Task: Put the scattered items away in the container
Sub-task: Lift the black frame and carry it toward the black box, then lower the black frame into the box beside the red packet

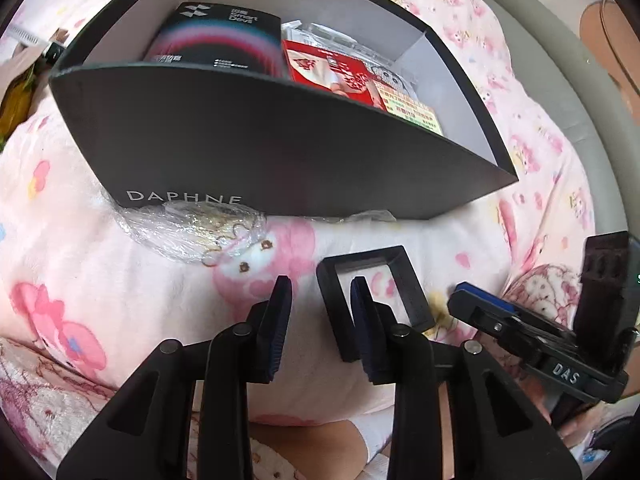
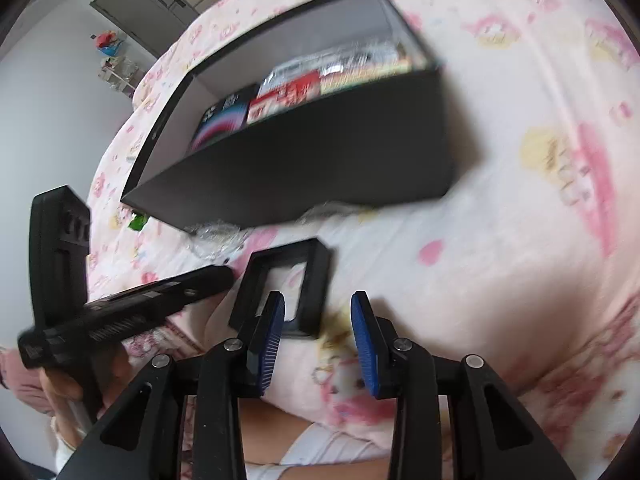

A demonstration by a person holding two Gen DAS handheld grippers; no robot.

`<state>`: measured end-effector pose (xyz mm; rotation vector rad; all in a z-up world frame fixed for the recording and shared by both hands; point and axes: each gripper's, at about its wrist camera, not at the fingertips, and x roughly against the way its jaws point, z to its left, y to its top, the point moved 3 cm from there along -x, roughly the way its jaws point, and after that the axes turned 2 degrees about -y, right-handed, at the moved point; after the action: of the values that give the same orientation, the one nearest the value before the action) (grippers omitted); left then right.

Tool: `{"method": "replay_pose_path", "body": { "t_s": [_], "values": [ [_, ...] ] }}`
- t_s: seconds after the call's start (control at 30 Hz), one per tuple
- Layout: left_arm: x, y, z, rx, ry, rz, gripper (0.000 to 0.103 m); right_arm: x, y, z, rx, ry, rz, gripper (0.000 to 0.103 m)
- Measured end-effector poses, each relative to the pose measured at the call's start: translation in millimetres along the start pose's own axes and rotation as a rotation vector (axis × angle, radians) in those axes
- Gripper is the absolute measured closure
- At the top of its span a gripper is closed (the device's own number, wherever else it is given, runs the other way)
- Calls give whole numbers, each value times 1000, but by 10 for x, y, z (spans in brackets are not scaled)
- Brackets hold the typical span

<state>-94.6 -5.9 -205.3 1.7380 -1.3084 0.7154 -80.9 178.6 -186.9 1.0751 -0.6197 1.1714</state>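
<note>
While angled down over the black frame point(image 1: 374, 300), both grippers (left point(image 1: 322, 312), right point(image 2: 318, 330)) part-open, empty.

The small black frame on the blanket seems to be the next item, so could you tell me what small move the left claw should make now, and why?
Probably ease the left claw a little right and down, so both fingers straddle one side of the black frame. The claw is open and empty, and only one finger overlaps the frame, which still lies on the blanket outside the box.
</note>
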Motion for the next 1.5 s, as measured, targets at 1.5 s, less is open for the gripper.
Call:
{"method": "replay_pose_path", "body": {
  "t_s": [1.5],
  "values": [
    [-544,1632,-430,-10,53,14,71,347,1716,-130,157,-30,-272,75]
  ]
}}
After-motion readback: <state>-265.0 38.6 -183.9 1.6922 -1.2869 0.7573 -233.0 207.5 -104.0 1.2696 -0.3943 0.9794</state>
